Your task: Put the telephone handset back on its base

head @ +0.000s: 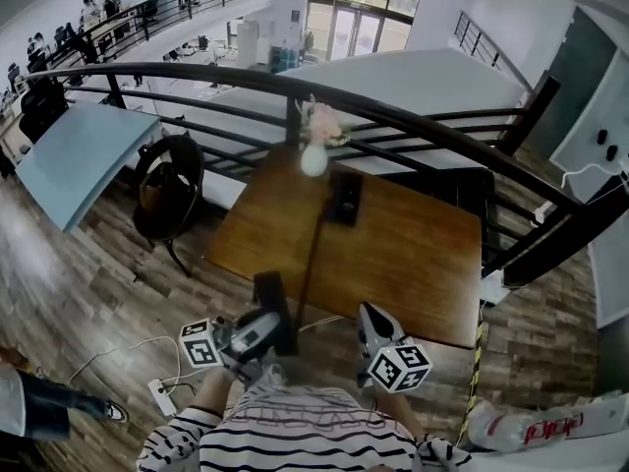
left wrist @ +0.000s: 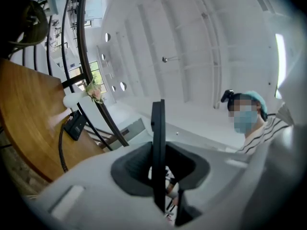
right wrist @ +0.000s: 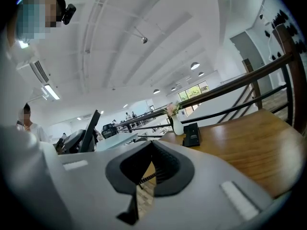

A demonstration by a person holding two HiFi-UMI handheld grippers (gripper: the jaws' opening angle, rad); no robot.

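The black telephone handset [head: 275, 311] stands upright near the table's front edge, with my left gripper [head: 257, 334] shut on it. In the left gripper view the handset [left wrist: 158, 143] shows edge-on between the jaws. The black base [head: 344, 197] lies on the wooden table [head: 413, 254] near its far edge, and a dark cord [head: 310, 264] runs from it towards the handset. My right gripper [head: 373, 318] hovers at the front edge, to the right of the handset, jaws together and nothing in them. From the right gripper view the base [right wrist: 192, 134] lies ahead and the handset [right wrist: 90, 131] to the left.
A white vase with flowers [head: 314, 150] stands just behind the base, against a black railing [head: 413, 116]. A dark chair [head: 167, 190] stands left of the table. A power strip with cable [head: 160, 394] lies on the wooden floor at lower left.
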